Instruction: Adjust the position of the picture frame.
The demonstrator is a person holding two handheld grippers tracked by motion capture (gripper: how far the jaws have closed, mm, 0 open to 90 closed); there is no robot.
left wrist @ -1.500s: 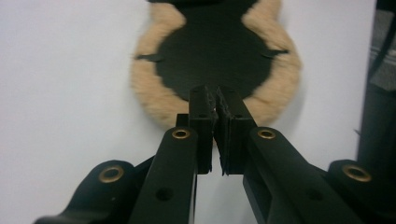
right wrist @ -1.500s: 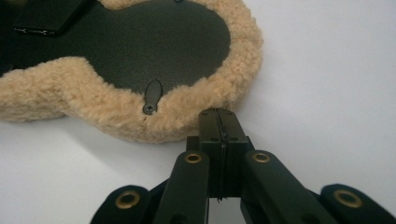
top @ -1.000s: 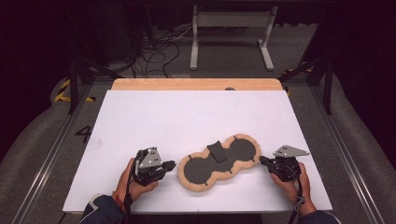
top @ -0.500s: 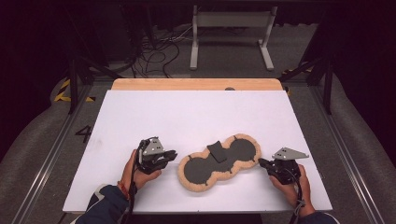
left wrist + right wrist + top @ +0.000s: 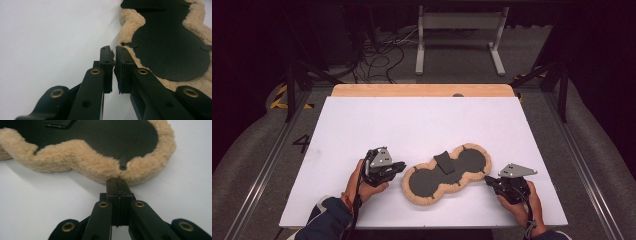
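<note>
Your left gripper [image 5: 399,166] sits just off the left end of the fleece pad [image 5: 447,172], held in your left hand [image 5: 364,180] low over the white table [image 5: 422,125]. In the left gripper view, its jaws stand almost together, with only a thin slit between the tips and nothing caught in it; the tips [image 5: 113,53] lie right at the woolly rim of the pad [image 5: 170,50], and whether they touch the fleece cannot be told.

The pad itself lies flat near your edge of the table, a peanut-shaped piece with a tan fleece border around two dark round panels. It runs on a slant, its left lobe nearer to you and its right lobe farther away. A small dark flap [image 5: 444,162] lies across its narrow waist.

Your right gripper [image 5: 487,181] is at the right lobe of the pad, on the side nearest you, held in your right hand [image 5: 519,200]. In the right gripper view, its jaws are pressed fully together, and the tips [image 5: 116,182] meet the fleece edge [image 5: 95,167] just below a small dark tab [image 5: 123,162]. It looks as if they pinch a tuft of the rim, though a true grip on it cannot be told.
</note>
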